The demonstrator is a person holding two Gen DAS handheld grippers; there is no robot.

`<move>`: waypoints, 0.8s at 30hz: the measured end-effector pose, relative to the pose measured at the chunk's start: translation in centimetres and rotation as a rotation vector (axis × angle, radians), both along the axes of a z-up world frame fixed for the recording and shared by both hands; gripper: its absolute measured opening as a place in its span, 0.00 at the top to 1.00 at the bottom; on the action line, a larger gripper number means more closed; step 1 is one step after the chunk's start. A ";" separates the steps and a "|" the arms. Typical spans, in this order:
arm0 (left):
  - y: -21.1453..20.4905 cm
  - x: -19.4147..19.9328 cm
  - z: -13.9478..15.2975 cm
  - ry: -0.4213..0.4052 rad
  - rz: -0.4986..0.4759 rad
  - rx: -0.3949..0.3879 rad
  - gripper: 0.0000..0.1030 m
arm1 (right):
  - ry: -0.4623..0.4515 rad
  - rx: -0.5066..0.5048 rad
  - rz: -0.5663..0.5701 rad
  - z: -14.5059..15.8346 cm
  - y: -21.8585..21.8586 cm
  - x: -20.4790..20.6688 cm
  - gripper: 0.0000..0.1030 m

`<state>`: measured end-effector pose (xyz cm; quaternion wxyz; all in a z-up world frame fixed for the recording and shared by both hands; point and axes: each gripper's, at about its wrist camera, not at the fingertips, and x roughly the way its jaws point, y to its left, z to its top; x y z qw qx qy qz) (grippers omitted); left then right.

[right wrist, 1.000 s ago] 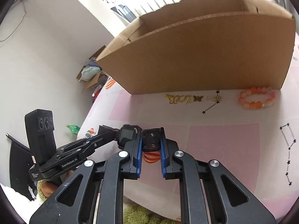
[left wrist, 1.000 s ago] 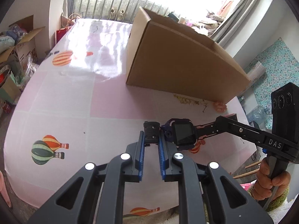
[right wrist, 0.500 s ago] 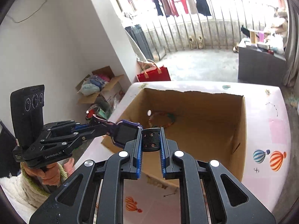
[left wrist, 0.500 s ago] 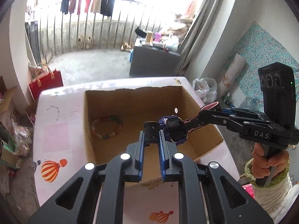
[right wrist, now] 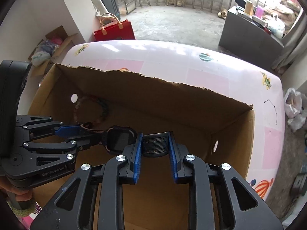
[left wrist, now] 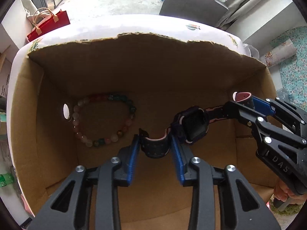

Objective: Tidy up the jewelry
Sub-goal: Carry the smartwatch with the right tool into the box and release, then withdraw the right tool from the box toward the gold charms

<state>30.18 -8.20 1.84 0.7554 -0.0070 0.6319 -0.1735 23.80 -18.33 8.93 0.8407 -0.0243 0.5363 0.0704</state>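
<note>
A dark smartwatch (left wrist: pixel 193 122) with a pink-lined strap hangs inside the open cardboard box (left wrist: pixel 153 67), above its floor. My left gripper (left wrist: pixel 154 140) has one curled strap end between its blue pads. The jaws are opening, and the strap still touches both pads. My right gripper (right wrist: pixel 155 138) has the other strap end the same way, jaws opening too. Each gripper shows in the other's view: the right gripper (left wrist: pixel 243 103) at the right, the left gripper (right wrist: pixel 80 132) at the left. A beaded bracelet (left wrist: pixel 76 115) lies on the box floor at the left.
The box stands on a table with a pink balloon-print cloth (right wrist: pixel 191 57). Its far wall has a torn top edge, and its side walls have round holes. Beyond the table are a red bag (right wrist: pixel 113 30) and a grey cabinet (right wrist: pixel 247 32) on the floor.
Both grippers carried the watch from the table in front of the box up over its near wall and tipped down into it. Both pairs of jaws have widened around the strap ends.
</note>
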 end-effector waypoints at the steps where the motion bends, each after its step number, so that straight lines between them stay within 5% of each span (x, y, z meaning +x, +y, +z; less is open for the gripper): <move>1: 0.2 0.0 0.1 -0.007 0.005 0.016 0.58 | -0.009 -0.007 -0.003 0.2 -0.2 0.1 0.67; 5: 1.1 -0.4 0.4 -0.007 0.000 0.012 0.49 | -0.069 -0.032 -0.004 1.9 -0.8 -0.7 0.62; 10: 2.1 -1.4 1.8 -0.061 -0.003 -0.022 0.49 | -0.125 -0.003 -0.028 3.9 -2.0 -1.5 0.62; 19: 4.2 -8.7 10.5 -0.425 -0.102 -0.057 0.40 | -0.264 0.125 -0.066 8.9 -4.2 -6.1 0.59; 24: 7.6 -16.6 12.6 -0.693 -0.101 -0.007 0.17 | -0.390 0.201 -0.017 11.5 -4.0 -13.6 0.27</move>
